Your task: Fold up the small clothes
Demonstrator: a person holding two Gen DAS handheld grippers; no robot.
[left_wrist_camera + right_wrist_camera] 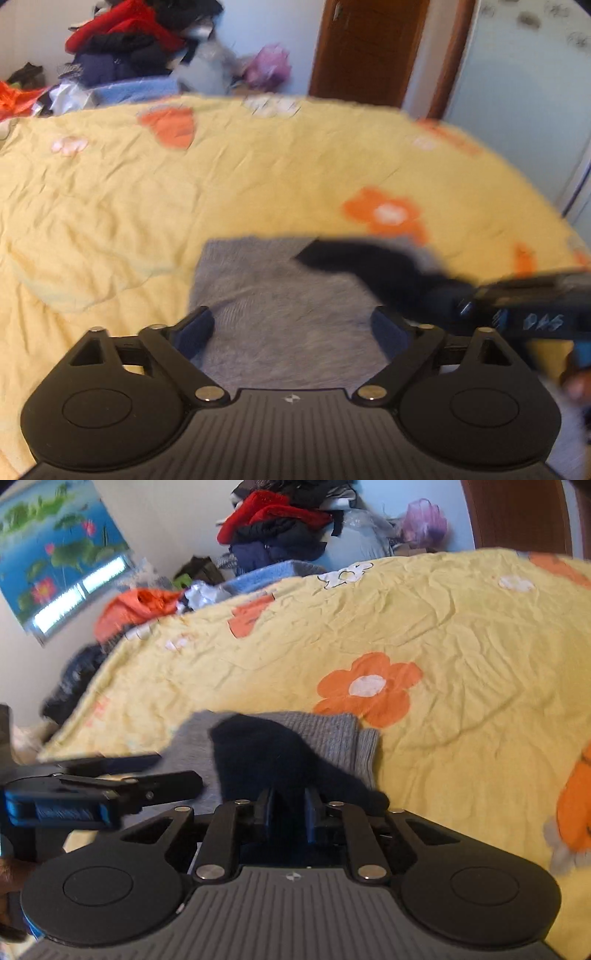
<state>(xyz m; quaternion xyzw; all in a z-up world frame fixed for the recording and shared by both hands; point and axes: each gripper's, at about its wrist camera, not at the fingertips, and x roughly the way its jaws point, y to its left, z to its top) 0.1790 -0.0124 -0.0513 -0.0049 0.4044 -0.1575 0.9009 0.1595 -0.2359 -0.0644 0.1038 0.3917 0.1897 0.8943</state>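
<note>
On yellow bedspread [461, 635]: grey garment [280, 306], dark sock [273, 760] atop.

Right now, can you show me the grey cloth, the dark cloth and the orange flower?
grey cloth [280, 295], left wrist view, its flat middle.
dark cloth [273, 757], right wrist view, its middle.
orange flower [369, 686], right wrist view, its white centre.
</note>
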